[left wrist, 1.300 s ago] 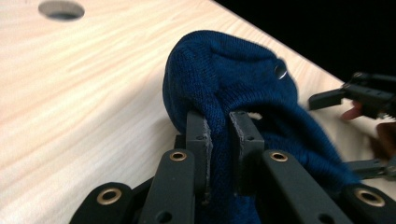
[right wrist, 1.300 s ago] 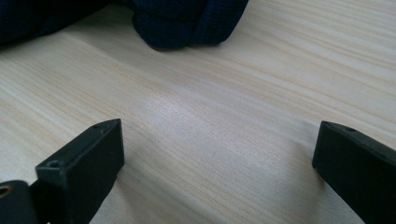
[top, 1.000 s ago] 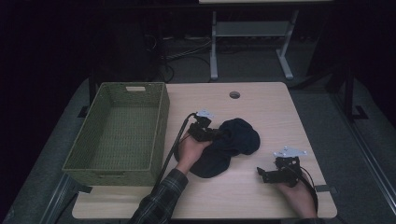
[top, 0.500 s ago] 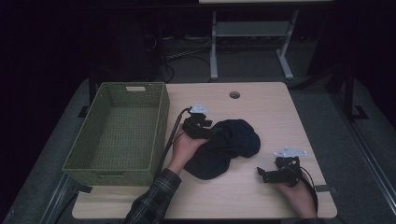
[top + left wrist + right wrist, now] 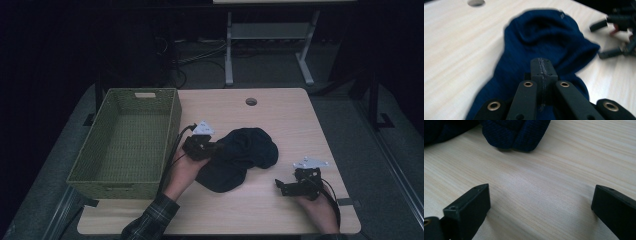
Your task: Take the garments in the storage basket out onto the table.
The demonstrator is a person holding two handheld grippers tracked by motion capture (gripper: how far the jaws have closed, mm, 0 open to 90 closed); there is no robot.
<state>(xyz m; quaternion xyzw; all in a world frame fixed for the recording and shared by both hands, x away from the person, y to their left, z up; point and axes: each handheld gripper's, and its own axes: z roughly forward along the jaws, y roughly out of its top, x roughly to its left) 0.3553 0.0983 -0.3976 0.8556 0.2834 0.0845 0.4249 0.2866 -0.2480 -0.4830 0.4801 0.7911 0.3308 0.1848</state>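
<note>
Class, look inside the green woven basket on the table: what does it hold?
The green woven basket shows a bare woven floor, with nothing lying in it. Its near wall hides a strip of the floor just behind it.

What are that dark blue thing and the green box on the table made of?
The dark blue thing looks like soft knitted fabric, matte, with fine ribbing and limp folds; possibly wool or cotton. The green box seems woven, wicker or a plastic imitation: its walls show a regular basket-weave texture.

A dark blue cloth (image 5: 544, 42) of fine matt knit is seen on a table (image 5: 280, 115) of pale, smooth wood grain; a green basket (image 5: 125, 140) is shown in coarse weave, and gripper jaws in matt black plastic.
</note>
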